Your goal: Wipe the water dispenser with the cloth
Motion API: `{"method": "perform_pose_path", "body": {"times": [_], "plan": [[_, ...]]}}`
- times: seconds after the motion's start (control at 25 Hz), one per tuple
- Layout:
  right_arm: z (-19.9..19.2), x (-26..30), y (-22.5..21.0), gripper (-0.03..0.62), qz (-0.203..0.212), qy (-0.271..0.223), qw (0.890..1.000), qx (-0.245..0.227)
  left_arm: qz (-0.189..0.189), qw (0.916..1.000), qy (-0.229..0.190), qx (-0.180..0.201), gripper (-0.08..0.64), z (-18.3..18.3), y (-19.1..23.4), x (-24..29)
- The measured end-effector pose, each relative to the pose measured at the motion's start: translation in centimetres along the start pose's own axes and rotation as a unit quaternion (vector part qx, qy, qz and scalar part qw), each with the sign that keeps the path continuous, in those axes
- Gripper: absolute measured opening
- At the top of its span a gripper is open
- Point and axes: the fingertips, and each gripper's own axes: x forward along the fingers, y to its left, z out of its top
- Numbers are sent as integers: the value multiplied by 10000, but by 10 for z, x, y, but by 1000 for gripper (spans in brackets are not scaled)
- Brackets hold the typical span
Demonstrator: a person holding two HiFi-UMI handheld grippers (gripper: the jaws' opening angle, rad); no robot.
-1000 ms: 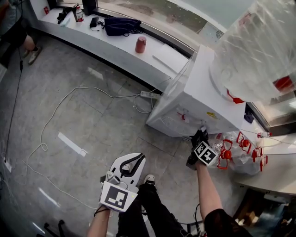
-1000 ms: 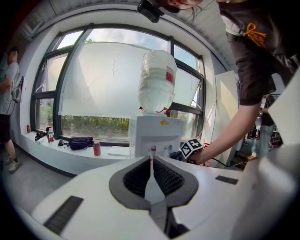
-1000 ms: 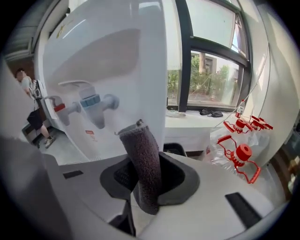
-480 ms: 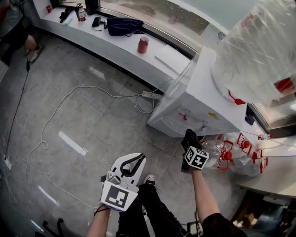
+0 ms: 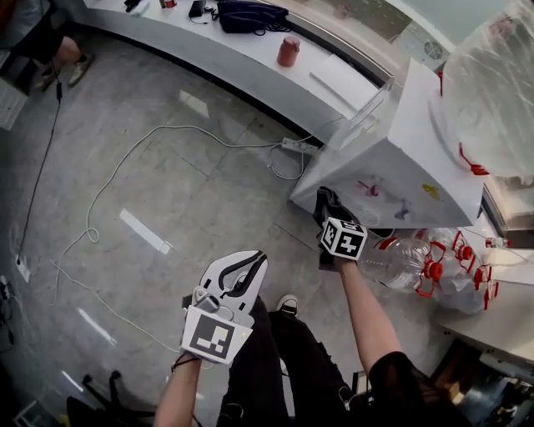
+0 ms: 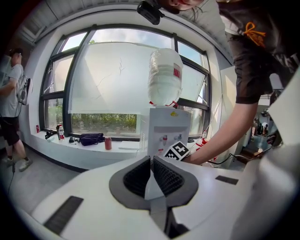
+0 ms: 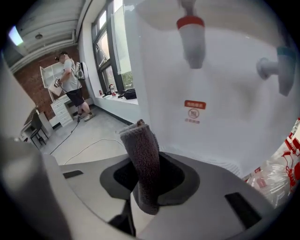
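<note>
The white water dispenser (image 5: 400,158) stands at the right with a clear bottle (image 5: 501,92) upside down on top. My right gripper (image 5: 328,208) is low at its front face, shut on a rolled grey-brown cloth (image 7: 140,150). In the right gripper view the cloth sticks up from the jaws of the right gripper (image 7: 145,176), close to the dispenser's front panel (image 7: 211,93), below the red tap (image 7: 191,37) and blue tap (image 7: 281,65). My left gripper (image 5: 242,271) hangs over the floor, shut and empty; the left gripper (image 6: 152,176) faces the dispenser (image 6: 168,126).
Several empty water bottles with red handles (image 5: 434,267) lie right of the dispenser. A power strip (image 5: 296,144) and white cables (image 5: 125,167) run over the grey floor. A window ledge (image 5: 217,50) holds a red cup (image 5: 289,50) and dark bag (image 5: 250,15). A person (image 7: 70,79) stands far off.
My right gripper with the cloth has moved left along the dispenser's lower front. The head view has shifted; the left gripper has stayed low and shut.
</note>
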Motion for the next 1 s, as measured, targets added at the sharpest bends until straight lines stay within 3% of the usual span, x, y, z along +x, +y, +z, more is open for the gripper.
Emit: {"method": "perform_pose_path", "body": {"times": [0.2,0.44,0.64,1.0], "plan": [[-4,32,10,104,-87,128,9998,88,107,9998,158,-27,29,-27,6,-9],[-22,29,-37,104,-602,241,9950,761,87,9997,205,-44,29,-42,-2,-6],[-44,5,-76,107,-738,356,9954,488,-97,9999,101,-20,29,-34,-19,8],[-61,-38,-180,106,-1675,545,9835,419,-384,9991,82,133,29,-26,-44,21]]}}
